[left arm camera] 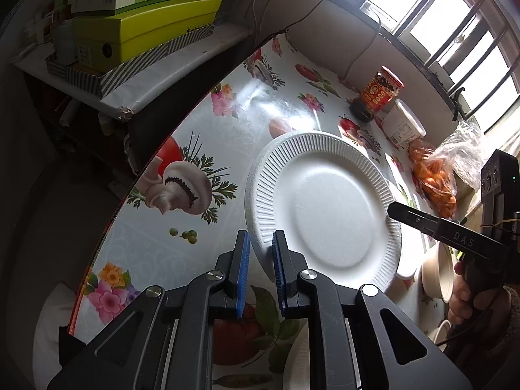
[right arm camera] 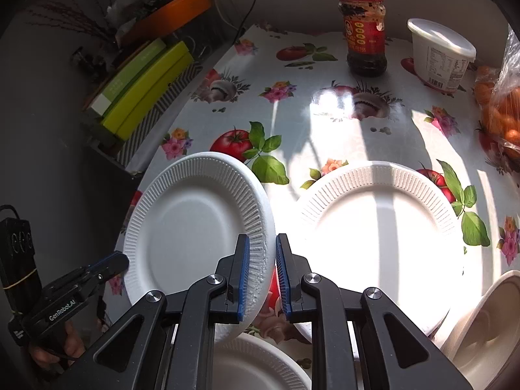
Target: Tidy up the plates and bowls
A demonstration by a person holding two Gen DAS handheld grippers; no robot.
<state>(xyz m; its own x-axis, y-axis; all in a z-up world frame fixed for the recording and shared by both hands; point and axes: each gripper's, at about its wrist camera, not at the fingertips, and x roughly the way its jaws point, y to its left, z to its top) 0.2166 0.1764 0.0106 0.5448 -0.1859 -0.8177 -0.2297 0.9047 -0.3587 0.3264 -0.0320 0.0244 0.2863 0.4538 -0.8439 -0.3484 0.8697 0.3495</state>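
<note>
A white ribbed foam plate (left arm camera: 325, 201) (right arm camera: 191, 224) hangs tilted above the flowered table, held from both sides. My left gripper (left arm camera: 261, 243) is shut on its near-left rim, and it also shows in the right wrist view as the left gripper (right arm camera: 122, 260) at the plate's left edge. My right gripper (right arm camera: 262, 247) is shut on the opposite rim, seen from the left wrist as the right gripper (left arm camera: 395, 209). A second white plate (right arm camera: 380, 237) lies flat on the table in sunlight. Another plate (right arm camera: 256, 364) lies below my fingers. A beige bowl (right arm camera: 487, 321) (left arm camera: 438, 273) stands at the right.
At the back of the table stand a red-labelled sauce jar (right arm camera: 365, 32) and a white lidded tub (right arm camera: 438, 55). A bag of oranges (right arm camera: 500, 113) lies at the right. Green boxes (right arm camera: 146, 87) sit on a shelf past the table's left edge.
</note>
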